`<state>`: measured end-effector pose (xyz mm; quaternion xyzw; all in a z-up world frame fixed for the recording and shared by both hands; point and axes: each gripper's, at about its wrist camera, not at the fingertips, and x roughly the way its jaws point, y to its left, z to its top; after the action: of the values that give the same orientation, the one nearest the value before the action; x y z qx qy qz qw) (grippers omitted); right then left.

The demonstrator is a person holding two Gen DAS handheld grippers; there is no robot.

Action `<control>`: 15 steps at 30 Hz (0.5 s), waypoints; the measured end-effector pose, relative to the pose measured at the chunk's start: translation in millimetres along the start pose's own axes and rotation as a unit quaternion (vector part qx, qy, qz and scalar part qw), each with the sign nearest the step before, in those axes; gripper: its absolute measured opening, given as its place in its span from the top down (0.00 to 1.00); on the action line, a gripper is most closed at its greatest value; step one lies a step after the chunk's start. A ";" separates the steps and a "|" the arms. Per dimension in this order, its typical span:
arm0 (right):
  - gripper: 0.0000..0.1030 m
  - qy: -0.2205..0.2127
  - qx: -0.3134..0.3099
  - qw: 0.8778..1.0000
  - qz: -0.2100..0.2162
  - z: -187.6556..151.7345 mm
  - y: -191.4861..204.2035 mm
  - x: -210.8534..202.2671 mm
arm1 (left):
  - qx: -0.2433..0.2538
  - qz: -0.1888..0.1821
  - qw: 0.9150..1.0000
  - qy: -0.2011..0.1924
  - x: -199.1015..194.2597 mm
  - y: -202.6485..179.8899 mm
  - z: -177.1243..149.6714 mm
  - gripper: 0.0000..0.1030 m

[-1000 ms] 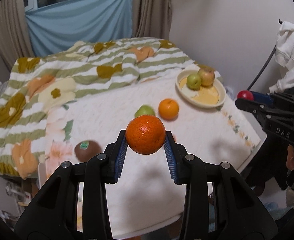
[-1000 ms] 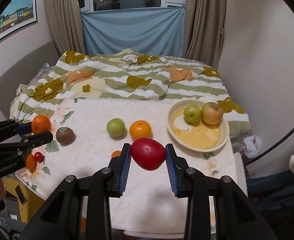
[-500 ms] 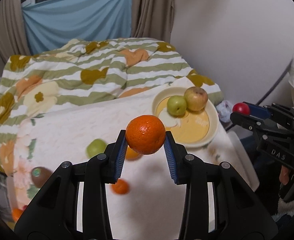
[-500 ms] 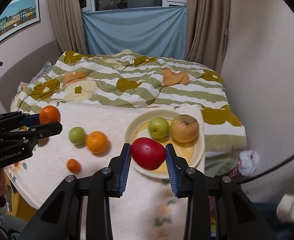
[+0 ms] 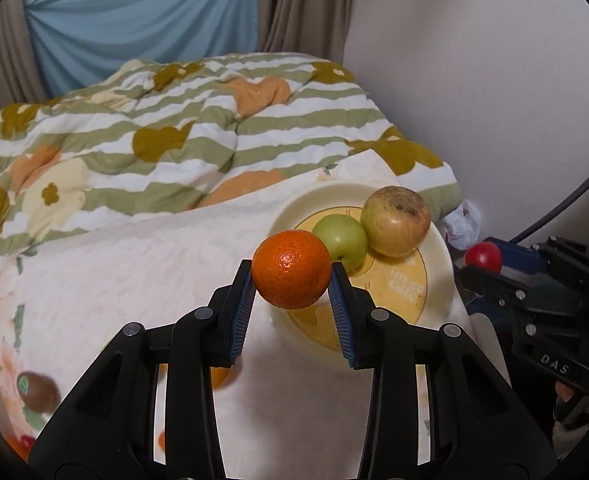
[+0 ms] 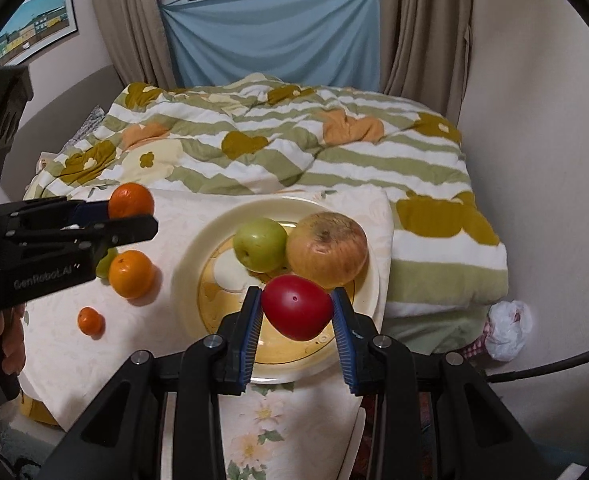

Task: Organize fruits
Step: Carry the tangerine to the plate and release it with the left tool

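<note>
My left gripper (image 5: 291, 280) is shut on an orange (image 5: 291, 268) and holds it above the table, just left of the cream plate (image 5: 440, 264). My right gripper (image 6: 297, 312) is shut on a red fruit (image 6: 297, 306) held over the near side of the plate (image 6: 186, 264). The plate holds a green apple (image 6: 260, 244) and a yellowish apple (image 6: 327, 249). The left gripper with its orange (image 6: 131, 200) shows at the left of the right wrist view. The right gripper with the red fruit (image 5: 483, 257) shows at the right of the left wrist view.
On the tablecloth (image 6: 174, 208) lie an orange (image 6: 130, 273), a small mandarin (image 6: 90, 320) and a green fruit partly hidden behind the left gripper. A kiwi (image 5: 38, 391) lies at the table's left end. A striped quilt (image 6: 294, 152) lies behind; a wall stands right.
Both grippers have moved to the right and closer to the plate, each still holding its fruit. The red fruit now hangs over the plate's near side.
</note>
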<state>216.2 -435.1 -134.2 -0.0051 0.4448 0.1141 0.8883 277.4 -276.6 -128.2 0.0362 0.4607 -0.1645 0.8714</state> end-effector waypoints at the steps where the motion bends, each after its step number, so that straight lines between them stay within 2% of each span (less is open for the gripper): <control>1: 0.69 0.002 0.004 1.000 0.000 0.5 -2.9 3.0 | 0.003 -0.001 1.000 0.002 4.8 0.0 1.9 0.57; 7: 0.69 0.014 0.032 0.999 -0.007 2.1 -16.9 19.4 | 0.012 -0.023 0.999 0.028 45.5 4.5 17.3 0.57; 15: 0.69 0.020 0.074 0.997 -0.027 4.2 -29.6 28.6 | 0.056 -0.048 0.996 0.042 79.2 -2.3 43.1 0.57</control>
<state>242.2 -457.8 -157.1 0.0460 0.4695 0.0567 0.8799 352.1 -308.1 -167.8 0.0698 0.4882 -0.2305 0.8388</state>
